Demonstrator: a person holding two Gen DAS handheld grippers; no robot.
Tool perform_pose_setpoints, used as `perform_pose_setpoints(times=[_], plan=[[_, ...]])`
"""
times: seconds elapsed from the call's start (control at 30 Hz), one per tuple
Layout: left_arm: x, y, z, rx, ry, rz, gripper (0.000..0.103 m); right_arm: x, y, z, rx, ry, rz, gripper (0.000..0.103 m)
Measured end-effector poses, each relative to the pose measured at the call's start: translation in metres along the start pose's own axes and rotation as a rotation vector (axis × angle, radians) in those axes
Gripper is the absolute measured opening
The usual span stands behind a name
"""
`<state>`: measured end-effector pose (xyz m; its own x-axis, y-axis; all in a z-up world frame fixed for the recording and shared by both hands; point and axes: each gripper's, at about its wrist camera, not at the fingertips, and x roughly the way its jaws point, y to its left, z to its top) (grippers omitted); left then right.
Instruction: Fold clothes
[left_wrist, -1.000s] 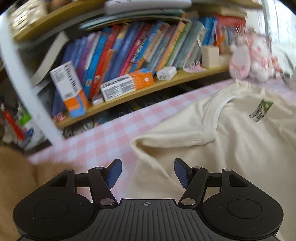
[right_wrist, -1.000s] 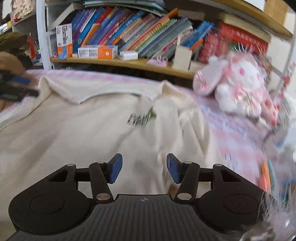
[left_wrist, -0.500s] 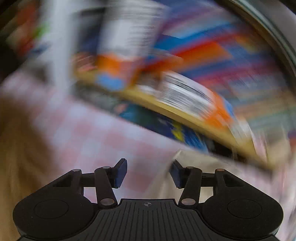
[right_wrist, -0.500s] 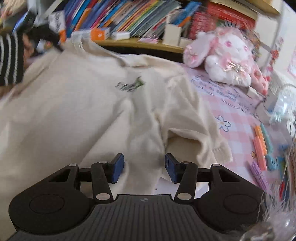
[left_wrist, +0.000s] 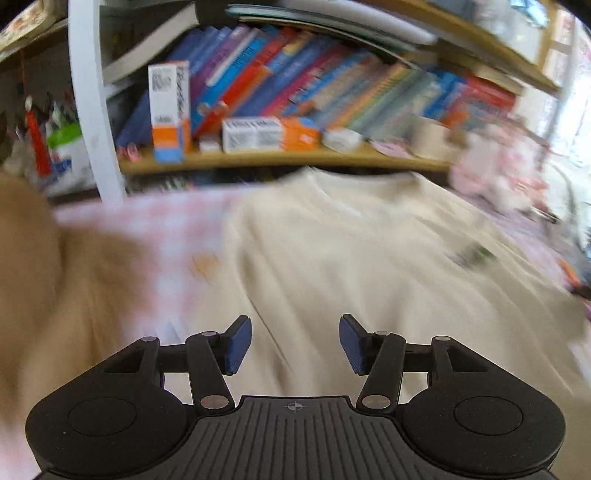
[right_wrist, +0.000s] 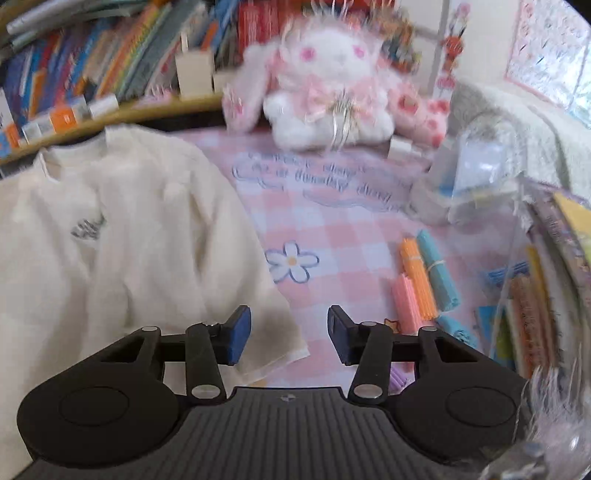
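Note:
A cream T-shirt with a small dark chest print lies spread on the pink checked cloth, its collar toward the bookshelf. My left gripper hovers over the shirt's left side; its jaws are opening and nothing is between them. In the right wrist view the shirt fills the left, and its short sleeve ends in a hem corner just below my right gripper. The right jaws are closing, with no cloth between the blue pads.
A wooden bookshelf with books and boxes runs along the back. A white and pink plush rabbit sits behind the cloth. Bundles of coloured sticks and clear plastic boxes lie right. A blurred tan shape is at left.
The right gripper has swung right, from over the shirt's body to its right sleeve and the pink cloth. The left view swept toward the shelf and back over the shirt. Both jaws narrowed.

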<state>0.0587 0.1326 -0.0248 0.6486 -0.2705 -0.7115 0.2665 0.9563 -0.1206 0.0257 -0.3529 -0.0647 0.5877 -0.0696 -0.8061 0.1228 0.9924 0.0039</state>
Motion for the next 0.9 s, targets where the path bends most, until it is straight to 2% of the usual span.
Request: perform_pose_setpoints(times=[0.07, 0.1, 0.13, 0.17, 0.23, 0.4, 0.57, 0.67, 0.73, 0.77, 0.8, 0.9], plan=[[-0.011, -0.021, -0.027, -0.024, 0.010, 0.009, 0.053, 0.011, -0.003, 0.001, -0.020, 0.033, 0.028, 0.040], [-0.016, -0.029, -0.040, -0.043, 0.022, 0.027, 0.053, 0.014, -0.003, 0.002, -0.034, 0.038, 0.046, 0.029], [-0.019, -0.035, -0.049, -0.063, 0.029, 0.043, 0.053, 0.013, -0.002, 0.002, -0.057, 0.044, 0.075, 0.022], [-0.022, -0.039, -0.057, -0.092, 0.033, 0.054, 0.053, 0.013, -0.001, 0.005, -0.096, 0.057, 0.099, 0.010], [-0.028, -0.042, -0.069, -0.137, 0.032, 0.073, 0.053, 0.011, 0.001, 0.014, -0.183, 0.048, 0.069, 0.010], [-0.045, -0.037, -0.078, -0.216, 0.004, 0.138, 0.053, 0.010, -0.015, 0.060, -0.354, -0.144, -0.280, 0.010], [-0.060, -0.041, -0.083, -0.221, -0.009, 0.189, 0.053, 0.046, -0.022, 0.083, -0.510, -0.126, -0.402, 0.010], [-0.064, -0.041, -0.080, -0.188, -0.022, 0.225, 0.053, 0.063, -0.022, 0.081, -0.550, -0.103, -0.424, 0.011], [-0.066, -0.040, -0.077, -0.160, -0.030, 0.253, 0.053, 0.070, -0.022, 0.079, -0.551, -0.090, -0.418, 0.021], [-0.067, -0.039, -0.076, -0.146, -0.034, 0.266, 0.053, 0.064, -0.018, 0.076, -0.530, -0.106, -0.384, 0.032], [-0.067, -0.039, -0.074, -0.132, -0.038, 0.280, 0.053, 0.057, -0.015, 0.074, -0.509, -0.123, -0.350, 0.039], [-0.059, -0.034, -0.067, -0.048, -0.025, 0.298, 0.053, 0.023, 0.002, 0.055, -0.465, -0.165, -0.206, 0.041]])
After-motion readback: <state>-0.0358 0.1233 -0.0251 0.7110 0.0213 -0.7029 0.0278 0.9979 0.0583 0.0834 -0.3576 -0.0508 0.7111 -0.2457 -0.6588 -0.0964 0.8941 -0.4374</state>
